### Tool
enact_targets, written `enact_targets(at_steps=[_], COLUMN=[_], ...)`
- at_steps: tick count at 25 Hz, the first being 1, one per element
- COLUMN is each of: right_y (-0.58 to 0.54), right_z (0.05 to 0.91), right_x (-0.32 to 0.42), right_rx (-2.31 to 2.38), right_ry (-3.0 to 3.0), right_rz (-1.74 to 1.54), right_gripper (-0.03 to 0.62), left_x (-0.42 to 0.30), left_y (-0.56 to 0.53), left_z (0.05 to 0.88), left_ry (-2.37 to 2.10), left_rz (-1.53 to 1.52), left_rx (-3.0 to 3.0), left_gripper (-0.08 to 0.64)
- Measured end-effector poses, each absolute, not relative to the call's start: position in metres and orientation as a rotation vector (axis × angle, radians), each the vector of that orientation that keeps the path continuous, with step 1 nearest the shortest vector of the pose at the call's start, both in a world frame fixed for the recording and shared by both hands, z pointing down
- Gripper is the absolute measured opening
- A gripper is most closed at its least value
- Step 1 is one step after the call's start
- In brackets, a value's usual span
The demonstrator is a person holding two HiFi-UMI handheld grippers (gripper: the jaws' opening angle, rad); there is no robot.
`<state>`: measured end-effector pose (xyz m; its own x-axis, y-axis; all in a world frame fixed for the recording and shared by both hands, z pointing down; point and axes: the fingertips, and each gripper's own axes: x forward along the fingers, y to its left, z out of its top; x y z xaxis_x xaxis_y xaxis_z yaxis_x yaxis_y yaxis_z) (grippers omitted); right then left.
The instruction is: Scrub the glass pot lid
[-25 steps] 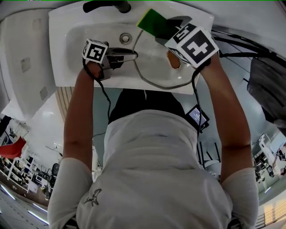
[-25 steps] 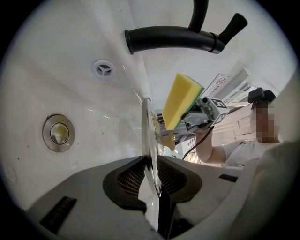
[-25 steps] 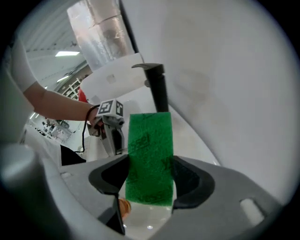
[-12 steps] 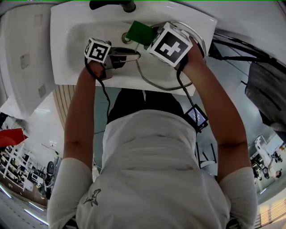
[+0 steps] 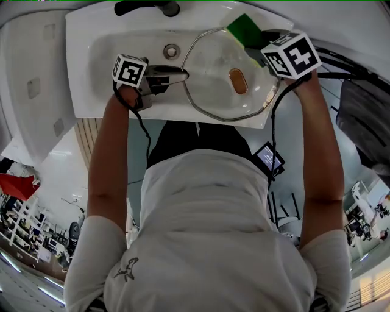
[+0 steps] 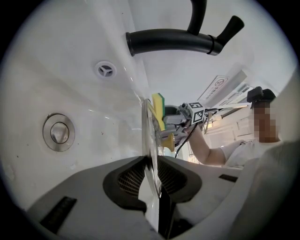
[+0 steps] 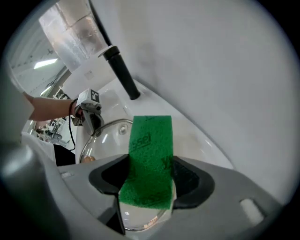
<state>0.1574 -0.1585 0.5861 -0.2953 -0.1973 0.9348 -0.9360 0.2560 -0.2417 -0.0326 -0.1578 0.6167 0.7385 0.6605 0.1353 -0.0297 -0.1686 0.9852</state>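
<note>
The left tongs [image 6: 153, 174] were clamped narrow on the rim of the glass pot lid [image 5: 213, 85], steadying it over the sink [image 5: 82, 91]. The right tongs [image 7: 148, 180] pinched a green-faced sponge [image 7: 150, 154] at the lid's far right edge. Scrubbing seemed mid-stroke, and the next move called for pressing the sponge back across the glass. Half a second earlier the sponge was near the drain [image 5: 171, 51].

Looking down on a white sink [image 5: 82, 91]. Spotting a black faucet [image 5: 146, 7] reaching over the sink's far rim, with its lever [image 6: 232, 26] slanting up beside it. Noting a round metal drain [image 5: 171, 51] in the sink's floor under that faucet, and a small overflow hole [image 6: 106, 70] in the sink's wall. Catching a small lit screen [image 5: 270, 159] hanging on a cable below the sink's near edge.
</note>
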Motion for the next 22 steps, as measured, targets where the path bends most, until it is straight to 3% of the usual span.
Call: enact_targets(at_steps=[9, 18, 22], right_y=[-0.071, -0.104, -0.102], right_z=[0.599, 0.574, 0.578], right_x=[0.247, 0.131, 0.128], right_rx=[1.253, 1.052, 1.078], right_ry=[-1.477, -1.716, -1.741], right_rz=[1.260, 1.127, 1.137], right_gripper=[0.285, 0.287, 0.285], left_x=[-0.031, -0.032, -0.032], left_y=[-0.156, -0.156, -0.157], left_z=[0.616, 0.615, 0.618], left_ry=[0.514, 0.501, 0.503], left_rz=[0.660, 0.675, 0.665], left_rx=[1.639, 1.648, 1.653], left_gripper=[0.086, 0.087, 0.087])
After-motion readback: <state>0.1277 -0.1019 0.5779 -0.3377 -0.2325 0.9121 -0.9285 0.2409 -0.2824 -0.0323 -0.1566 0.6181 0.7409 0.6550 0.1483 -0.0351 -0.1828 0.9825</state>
